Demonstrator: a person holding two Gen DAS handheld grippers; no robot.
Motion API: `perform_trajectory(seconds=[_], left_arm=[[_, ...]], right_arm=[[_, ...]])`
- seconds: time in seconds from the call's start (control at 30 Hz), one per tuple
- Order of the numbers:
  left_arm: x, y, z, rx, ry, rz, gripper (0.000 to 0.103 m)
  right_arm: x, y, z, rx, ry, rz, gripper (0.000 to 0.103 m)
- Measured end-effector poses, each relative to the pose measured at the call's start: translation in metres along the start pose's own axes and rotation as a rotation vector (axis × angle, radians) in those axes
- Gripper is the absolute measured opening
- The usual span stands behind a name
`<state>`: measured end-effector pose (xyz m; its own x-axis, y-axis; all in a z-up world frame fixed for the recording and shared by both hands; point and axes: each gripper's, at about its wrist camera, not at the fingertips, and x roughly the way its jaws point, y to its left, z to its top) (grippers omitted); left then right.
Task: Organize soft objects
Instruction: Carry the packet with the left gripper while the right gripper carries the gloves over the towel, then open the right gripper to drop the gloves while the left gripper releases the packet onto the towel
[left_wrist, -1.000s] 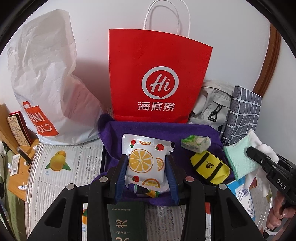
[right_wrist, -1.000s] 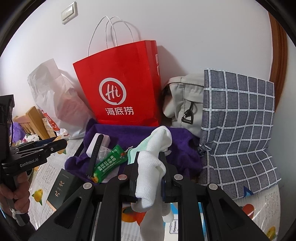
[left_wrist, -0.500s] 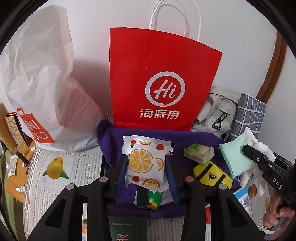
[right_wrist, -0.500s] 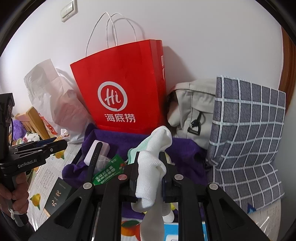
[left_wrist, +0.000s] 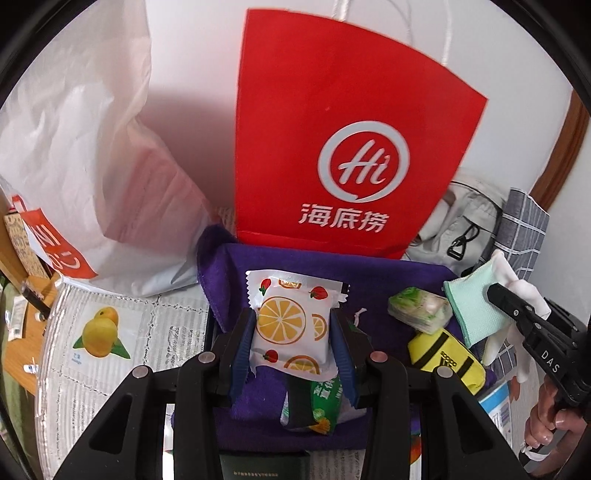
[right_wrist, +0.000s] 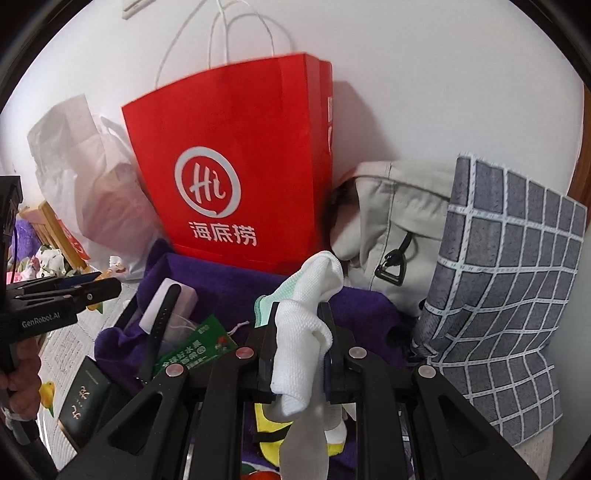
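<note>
My left gripper (left_wrist: 293, 332) is shut on a white snack packet printed with orange slices (left_wrist: 290, 326), held above a purple towel (left_wrist: 388, 280). My right gripper (right_wrist: 299, 332) is shut on a white and mint cloth (right_wrist: 301, 332) that drapes down between the fingers; it also shows in the left wrist view (left_wrist: 474, 306). A tall red paper bag with a "Hi" logo (left_wrist: 343, 140) stands upright right behind the towel, close in front of both grippers. Its opening is out of view.
On the towel lie a green-white tissue pack (left_wrist: 419, 308), a yellow pouch (left_wrist: 445, 356) and a green sachet (left_wrist: 317, 406). A white plastic bag (left_wrist: 85, 155) stands left, a beige bag (right_wrist: 395, 229) and grey checked bag (right_wrist: 506, 288) right. A dark green box (right_wrist: 83, 402) sits at the front.
Both grippers have moved forward towards the red bag, which looms larger in both views. Each keeps hold of its object.
</note>
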<state>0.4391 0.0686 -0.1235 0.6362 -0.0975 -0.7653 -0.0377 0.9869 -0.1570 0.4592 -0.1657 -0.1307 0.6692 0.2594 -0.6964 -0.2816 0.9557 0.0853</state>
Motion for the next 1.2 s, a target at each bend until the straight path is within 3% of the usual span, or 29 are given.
perform_trajectory(seconds=[0.17,0.37,0.6,0.77,1.03,1.2], left_arm=[[0.016,0.002,-0.003,-0.002,0.034,-0.007,0.038],[0.032,-0.004,-0.007,0.008,0.068,-0.022,0.039],[0.050,-0.013,-0.011,0.024,0.125,-0.019,0.039],[0.059,-0.017,-0.015,0.022,0.153,-0.023,0.040],[0.069,-0.018,-0.021,0.035,0.179,-0.015,0.041],[0.072,-0.017,-0.020,0.029,0.187,-0.009,0.041]], right_arm=[[0.021,-0.006,-0.006,0.002,0.033,-0.026,0.018],[0.030,0.001,-0.012,-0.009,0.056,0.042,0.019],[0.046,0.012,-0.021,-0.046,0.114,0.039,0.019],[0.054,0.017,-0.026,-0.059,0.137,0.039,0.024],[0.064,0.025,-0.031,-0.086,0.157,0.043,0.045],[0.063,0.027,-0.030,-0.094,0.155,0.041,0.047]])
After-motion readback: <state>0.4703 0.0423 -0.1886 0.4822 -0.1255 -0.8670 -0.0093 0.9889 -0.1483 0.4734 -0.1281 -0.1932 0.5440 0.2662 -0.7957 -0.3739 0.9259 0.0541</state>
